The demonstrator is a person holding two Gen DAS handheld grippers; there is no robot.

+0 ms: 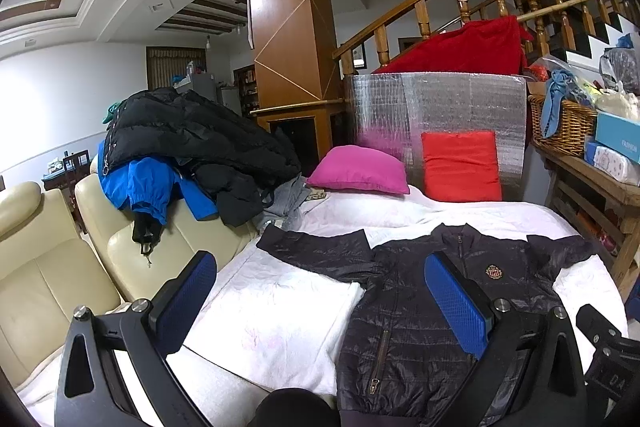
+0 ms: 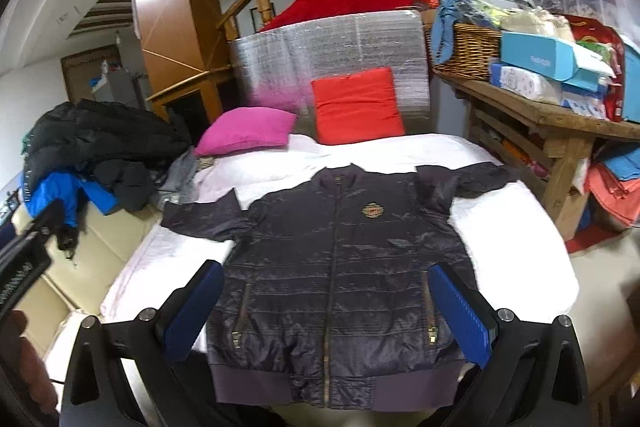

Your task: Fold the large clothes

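At the far left, a cream leather sofa [image 1: 44, 267] is seen against the left edge of the bed, and a pile of black and blue coats [image 1: 188, 151] is heaped over its back. The left gripper [image 1: 320, 303] is held above the near left part of the white bed cover [image 1: 276, 323], its blue-padded fingers [image 1: 456, 307] spread wide with nothing between them; one finger is over bare cover, the other over the jacket's left front.

The dark quilted jacket [image 2: 340, 267] is laid flat, front up and zipped, in the middle of the bed, its ribbed hem at the near edge and its collar toward the far edge. Both sleeves are spread sideways toward the left and right edges of the bed. A round crest is shown on the chest.

A pink cushion [image 2: 246, 131] is placed at the far left corner of the bed, and a red cushion [image 2: 356, 103] is propped at the far edge against a silver foil-covered panel [image 2: 328, 43].

The right gripper [image 2: 326, 311] is held low over the jacket's hem, its fingers spread apart and gripping nothing.

To the right of the bed, a wooden table [image 2: 560, 131] is loaded with a wicker basket [image 2: 468, 55] and boxes.
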